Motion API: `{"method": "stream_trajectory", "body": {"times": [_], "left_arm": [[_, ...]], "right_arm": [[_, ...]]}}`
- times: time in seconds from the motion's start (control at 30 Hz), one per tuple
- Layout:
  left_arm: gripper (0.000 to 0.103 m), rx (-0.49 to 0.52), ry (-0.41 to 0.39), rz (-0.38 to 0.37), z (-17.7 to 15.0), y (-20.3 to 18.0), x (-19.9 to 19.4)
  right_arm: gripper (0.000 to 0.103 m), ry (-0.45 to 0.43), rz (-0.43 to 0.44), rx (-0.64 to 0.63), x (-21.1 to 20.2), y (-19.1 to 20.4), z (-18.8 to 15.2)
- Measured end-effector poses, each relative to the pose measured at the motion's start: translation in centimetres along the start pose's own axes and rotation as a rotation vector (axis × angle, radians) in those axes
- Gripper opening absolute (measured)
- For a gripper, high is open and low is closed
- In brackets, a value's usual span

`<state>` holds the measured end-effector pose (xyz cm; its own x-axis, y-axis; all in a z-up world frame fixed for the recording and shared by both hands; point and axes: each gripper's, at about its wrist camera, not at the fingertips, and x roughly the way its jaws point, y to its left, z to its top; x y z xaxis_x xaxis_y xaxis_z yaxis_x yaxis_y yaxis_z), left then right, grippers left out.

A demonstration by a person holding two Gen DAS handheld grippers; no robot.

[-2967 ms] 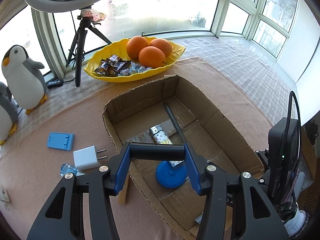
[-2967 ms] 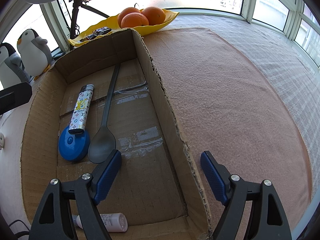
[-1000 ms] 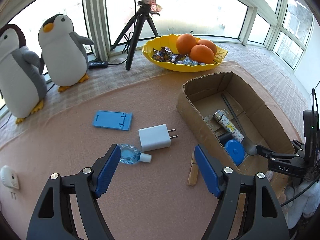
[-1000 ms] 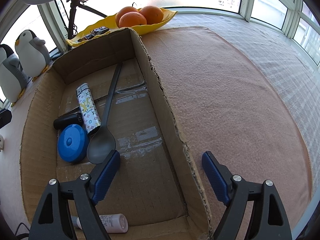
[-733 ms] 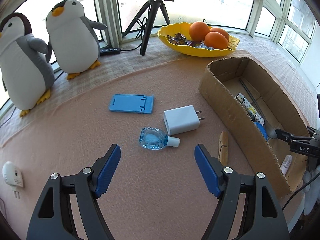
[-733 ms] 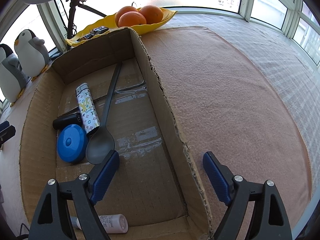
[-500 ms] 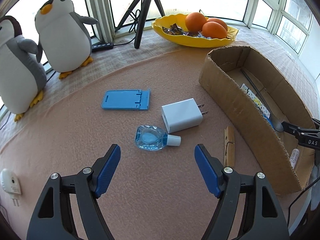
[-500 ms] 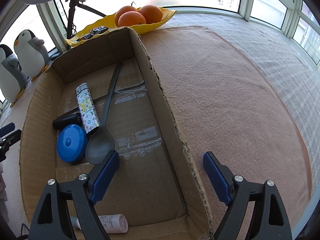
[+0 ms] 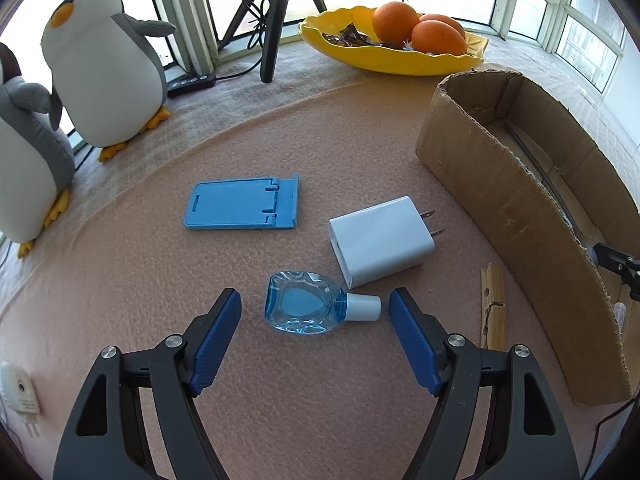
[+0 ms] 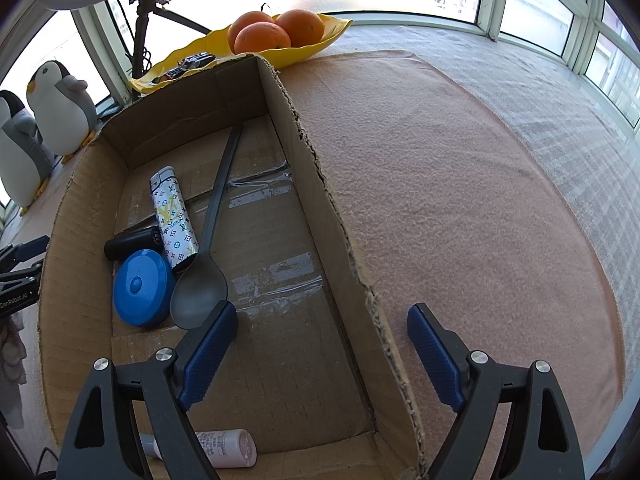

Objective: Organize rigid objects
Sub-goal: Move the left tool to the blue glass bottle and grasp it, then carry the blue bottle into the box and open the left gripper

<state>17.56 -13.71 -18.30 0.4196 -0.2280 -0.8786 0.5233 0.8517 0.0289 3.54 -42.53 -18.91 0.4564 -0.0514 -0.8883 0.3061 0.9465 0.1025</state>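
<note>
Cardboard box (image 10: pixel 332 216) sits at the worktop's right and holds a grey spoon (image 10: pixel 208 248), blue round case (image 10: pixel 140 288), patterned lighter (image 10: pixel 174 218), black cylinder (image 10: pixel 132 246) and white bottle (image 10: pixel 224 448). Right gripper (image 10: pixel 322 344) straddles its right wall, fingers wide, gripping nothing. Left of the box lie a white charger (image 9: pixel 380 246), blue stand (image 9: pixel 242 206) and blue bottle (image 9: pixel 308 308), the last between the left gripper's (image 9: pixel 314 320) spread, empty fingers.

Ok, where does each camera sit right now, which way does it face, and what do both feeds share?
Left wrist: on the left gripper, angled down at the small blue bottle lying between its open jaws on the pink mat; own fingers show.
Right wrist: on the right gripper, angled down over the cardboard box, its open jaws straddling the right wall.
Shared: the box, yellow fruit dish, penguins.
</note>
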Motion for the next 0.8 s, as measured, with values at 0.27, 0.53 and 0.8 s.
{"method": "stream_trajectory", "body": {"times": [0.27, 0.53, 0.8], "left_arm": [[0.069, 0.005, -0.003, -0.038, -0.12, -0.30, 0.08], [0.056, -0.002, -0.006, -0.053, -0.17, -0.40, -0.08], [0.056, -0.001, -0.006, -0.042, -0.72, -0.98, -0.77]], "right_arm": [[0.086, 0.001, -0.002, 0.000, 0.11, -0.04, 0.11], [0.086, 0.001, -0.003, 0.000, 0.11, -0.01, 0.12], [0.086, 0.001, -0.003, -0.001, 0.12, -0.03, 0.13]]}}
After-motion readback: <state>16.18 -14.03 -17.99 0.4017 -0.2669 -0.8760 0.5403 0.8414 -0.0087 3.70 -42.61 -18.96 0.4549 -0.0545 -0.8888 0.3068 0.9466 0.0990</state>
